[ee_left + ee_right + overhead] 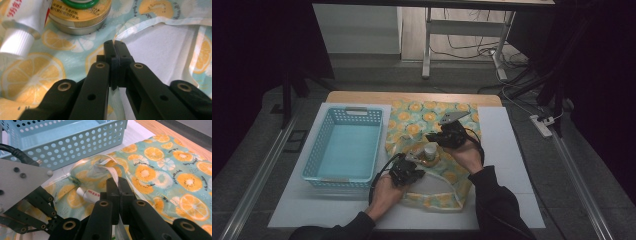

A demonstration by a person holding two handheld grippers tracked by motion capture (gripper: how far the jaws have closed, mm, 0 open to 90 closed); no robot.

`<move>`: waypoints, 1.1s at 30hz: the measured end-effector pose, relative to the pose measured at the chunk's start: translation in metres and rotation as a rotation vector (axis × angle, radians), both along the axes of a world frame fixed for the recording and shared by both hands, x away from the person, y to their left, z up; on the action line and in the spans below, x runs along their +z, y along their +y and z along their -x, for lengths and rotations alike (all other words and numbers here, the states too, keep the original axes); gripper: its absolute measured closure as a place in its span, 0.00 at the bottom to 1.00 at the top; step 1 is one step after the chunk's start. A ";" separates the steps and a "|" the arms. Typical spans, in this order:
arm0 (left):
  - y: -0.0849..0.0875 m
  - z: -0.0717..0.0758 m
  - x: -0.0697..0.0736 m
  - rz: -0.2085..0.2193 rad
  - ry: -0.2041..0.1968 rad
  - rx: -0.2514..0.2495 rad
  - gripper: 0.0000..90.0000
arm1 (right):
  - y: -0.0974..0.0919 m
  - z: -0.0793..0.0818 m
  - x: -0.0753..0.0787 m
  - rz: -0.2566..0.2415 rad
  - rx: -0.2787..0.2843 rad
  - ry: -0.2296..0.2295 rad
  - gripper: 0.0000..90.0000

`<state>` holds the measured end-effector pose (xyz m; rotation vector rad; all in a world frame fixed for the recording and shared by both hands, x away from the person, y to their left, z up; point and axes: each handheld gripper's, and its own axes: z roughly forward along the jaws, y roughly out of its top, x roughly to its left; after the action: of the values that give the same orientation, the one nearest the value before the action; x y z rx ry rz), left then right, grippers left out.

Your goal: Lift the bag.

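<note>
Both grippers clamped on the fruit-print cloth bag (432, 150) mid-table: left gripper (116, 53) on its edge, right gripper (117, 186) on its white strap (113, 173). Lift evenly so the tin (80, 15) and tube (22, 22) don't roll off.

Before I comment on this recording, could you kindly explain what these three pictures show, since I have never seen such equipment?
A person sits at a table and holds a hand-held two-jaw tool in each hand; there is no robot arm. The high view looks down from above: the left gripper and the right gripper meet over a fruit-print cloth bag, beside a light blue basket. The other two pictures come from cameras riding on each gripper. The left gripper view shows its jaws shut on the bag's edge, near a round tin and a white tube. The right gripper view shows its jaws shut on the bag's white strap.
</note>
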<state>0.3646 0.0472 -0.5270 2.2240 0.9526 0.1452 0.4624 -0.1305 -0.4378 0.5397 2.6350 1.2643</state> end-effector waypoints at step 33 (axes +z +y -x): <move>-0.014 -0.005 0.052 0.001 -0.008 -0.027 1.00 | -0.016 0.001 0.020 -0.025 -0.006 0.032 1.00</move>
<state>0.3700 0.0327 -0.4749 2.2332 0.9171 0.1414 0.4616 -0.1460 -0.4173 0.5757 2.6452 1.2990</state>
